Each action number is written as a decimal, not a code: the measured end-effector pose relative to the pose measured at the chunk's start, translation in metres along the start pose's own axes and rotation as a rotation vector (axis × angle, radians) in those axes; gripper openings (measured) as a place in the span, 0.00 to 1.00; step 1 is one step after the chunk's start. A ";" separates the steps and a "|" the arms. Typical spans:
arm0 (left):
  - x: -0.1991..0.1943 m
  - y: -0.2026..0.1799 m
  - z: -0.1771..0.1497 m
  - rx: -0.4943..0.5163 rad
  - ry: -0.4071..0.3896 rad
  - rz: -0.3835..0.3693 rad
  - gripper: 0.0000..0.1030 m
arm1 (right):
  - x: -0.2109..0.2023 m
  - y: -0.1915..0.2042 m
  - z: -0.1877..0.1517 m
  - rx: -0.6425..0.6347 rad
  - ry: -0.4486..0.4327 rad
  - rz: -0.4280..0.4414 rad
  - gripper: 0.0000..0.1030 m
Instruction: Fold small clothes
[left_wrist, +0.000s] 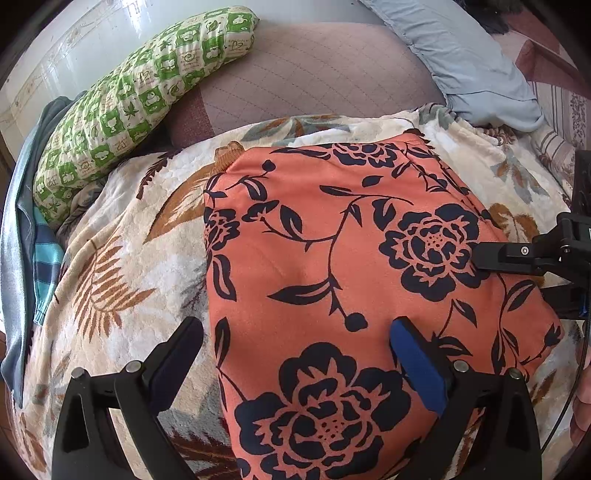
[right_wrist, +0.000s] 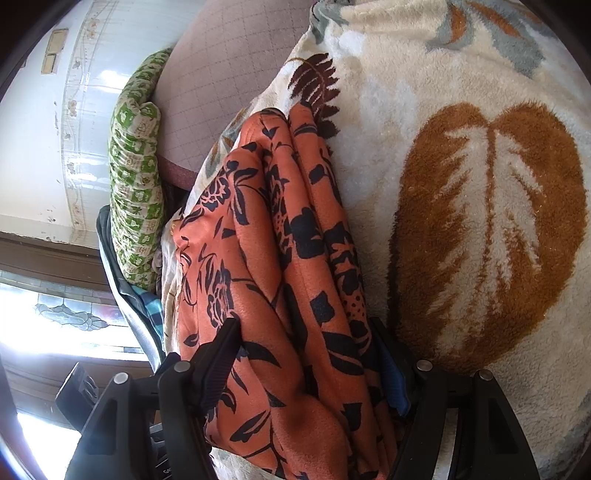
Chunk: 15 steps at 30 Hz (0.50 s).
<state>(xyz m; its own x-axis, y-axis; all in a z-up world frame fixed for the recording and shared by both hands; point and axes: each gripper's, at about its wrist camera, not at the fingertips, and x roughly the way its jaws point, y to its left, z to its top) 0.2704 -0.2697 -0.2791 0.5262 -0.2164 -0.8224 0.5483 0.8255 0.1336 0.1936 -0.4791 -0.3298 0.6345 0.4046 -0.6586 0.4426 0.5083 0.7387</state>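
An orange garment (left_wrist: 332, 266) with a black flower print lies folded into a rough rectangle on a cream fleece blanket (left_wrist: 122, 258). My left gripper (left_wrist: 295, 332) hovers open over the garment's near left edge. One finger is over the blanket, the blue-padded one over the cloth, and nothing is pinched. In the right wrist view my right gripper (right_wrist: 303, 328) is shut on the stacked folds of the garment (right_wrist: 258, 258) at its right edge. The layers fill the gap between the jaws. Its upper finger (left_wrist: 495, 254) rests on top of the cloth in the left wrist view.
A green-and-cream checked pillow (left_wrist: 122, 110) lies at the back left on a quilted mauve mattress (left_wrist: 314, 74). Dark and teal-striped clothes (left_wrist: 40, 258) are heaped at the left edge. A pale blue cloth (left_wrist: 472, 62) lies at the back right. The leaf-patterned blanket (right_wrist: 480, 184) spreads to the right.
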 end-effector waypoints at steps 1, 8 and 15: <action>0.000 0.000 0.000 -0.001 0.001 -0.001 0.98 | 0.000 0.000 0.000 0.001 0.000 0.000 0.71; 0.001 0.000 0.001 0.004 0.000 0.003 0.98 | 0.000 -0.001 0.000 0.001 0.000 0.001 0.71; 0.001 0.000 0.001 0.004 0.001 0.002 0.98 | 0.000 -0.002 0.000 0.003 0.001 0.004 0.71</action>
<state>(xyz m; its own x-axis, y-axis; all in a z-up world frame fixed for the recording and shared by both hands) 0.2719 -0.2700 -0.2796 0.5268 -0.2146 -0.8224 0.5499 0.8239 0.1372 0.1927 -0.4796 -0.3310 0.6357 0.4068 -0.6560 0.4422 0.5047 0.7415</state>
